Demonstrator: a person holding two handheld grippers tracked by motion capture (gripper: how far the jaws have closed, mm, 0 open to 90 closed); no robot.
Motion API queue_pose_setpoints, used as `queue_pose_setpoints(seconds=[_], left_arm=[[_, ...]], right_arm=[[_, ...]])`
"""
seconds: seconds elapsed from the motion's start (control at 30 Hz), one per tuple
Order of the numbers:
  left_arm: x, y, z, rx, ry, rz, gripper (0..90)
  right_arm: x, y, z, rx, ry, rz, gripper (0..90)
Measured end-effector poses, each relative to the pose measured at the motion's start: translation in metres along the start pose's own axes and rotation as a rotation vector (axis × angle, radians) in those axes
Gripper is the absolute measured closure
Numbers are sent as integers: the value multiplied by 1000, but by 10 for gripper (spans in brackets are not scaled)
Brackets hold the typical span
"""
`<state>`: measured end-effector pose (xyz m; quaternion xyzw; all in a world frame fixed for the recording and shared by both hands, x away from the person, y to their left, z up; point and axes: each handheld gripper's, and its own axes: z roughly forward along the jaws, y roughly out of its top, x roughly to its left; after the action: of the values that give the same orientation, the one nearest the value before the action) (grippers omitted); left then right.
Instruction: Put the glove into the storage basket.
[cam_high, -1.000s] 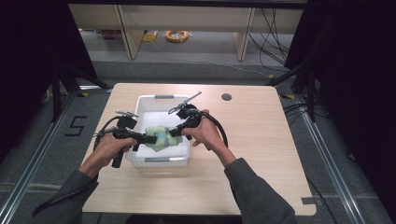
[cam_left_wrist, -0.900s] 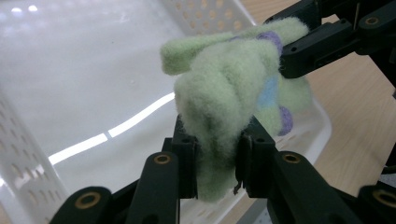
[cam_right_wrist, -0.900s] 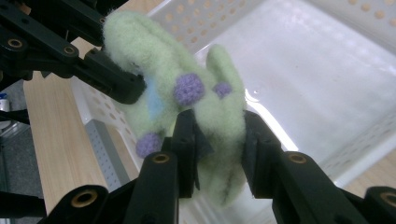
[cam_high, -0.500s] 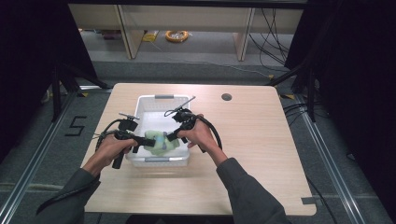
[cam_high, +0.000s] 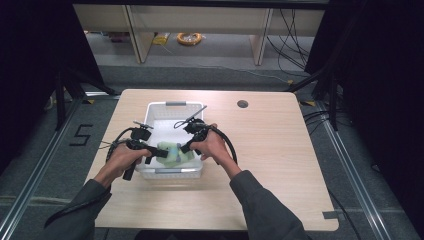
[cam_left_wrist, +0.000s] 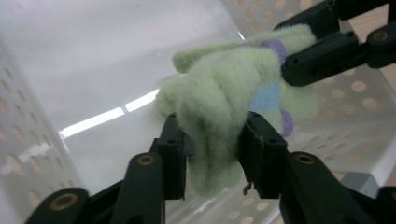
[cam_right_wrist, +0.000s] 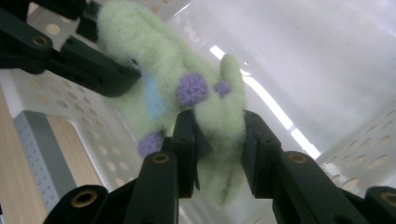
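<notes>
While both tools reach down into the white perforated basket (cam_high: 150, 111), a fuzzy green glove (cam_high: 172, 154) hangs between them, low over the basket's near end.

Left tool (cam_high: 156, 154): comes in from the left side. Its jaws have just been opening; in the left gripper view the glove (cam_left_wrist: 219, 116) lies between the pads (cam_left_wrist: 173, 154), plush bulging past them, and the fabric looks to be touching both sides. Grip loosened, not clearly let go.

Right tool (cam_high: 186, 148): comes in from the right, jaws part closed on the glove's other end. In the right gripper view the pads (cam_right_wrist: 187, 140) pinch a narrow lobe of the glove (cam_right_wrist: 154, 84), with purple dots and a pale blue patch above them.

Key relation: the glove's long axis runs left to right across the basket, one end at each tool, both hands about equally near. If the left tool lets go, I judge the glove will swing on the right tool's hold and drop to the basket floor just beneath.

Surface: pale wood counter (cam_high: 280, 150), basket toward its left half, a small round grommet (cam_high: 242, 104) near the far edge.

Room: grey floor, dark curtains on both sides, shelving legs and a coiled cable (cam_high: 189, 38) beyond.
</notes>
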<state>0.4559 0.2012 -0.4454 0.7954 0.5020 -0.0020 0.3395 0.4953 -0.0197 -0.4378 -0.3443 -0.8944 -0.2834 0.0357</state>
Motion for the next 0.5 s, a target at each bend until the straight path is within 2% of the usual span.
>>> queue_pose_setpoints(seconds=[0.03, 0.1, 0.13, 0.23, 0.27, 0.37, 0.5], left_arm=[[-1, 1, -1, -10, 10, 4, 575], [-2, 2, -6, -30, 49, 22, 548], [-3, 3, -8, -57, 71, 18, 529], [-8, 3, -16, -105, 78, 18, 522], [-9, 3, -19, -106, 80, 34, 526], [-14, 1, -24, -134, 58, 31, 525], [-20, -2, -32, -147, 52, 54, 499]], right_arm=[[-2, 0, 1, -4, -8, -19, 698], [-2, -1, 2, 5, -12, -3, 699], [-3, -1, 2, 0, -21, -10, 698], [-3, -1, 5, 13, -36, -31, 697], [-3, -1, 5, 13, -38, -31, 697], [-2, 0, 7, 15, -47, -24, 697], [-4, 1, 8, 27, -63, -25, 692]])
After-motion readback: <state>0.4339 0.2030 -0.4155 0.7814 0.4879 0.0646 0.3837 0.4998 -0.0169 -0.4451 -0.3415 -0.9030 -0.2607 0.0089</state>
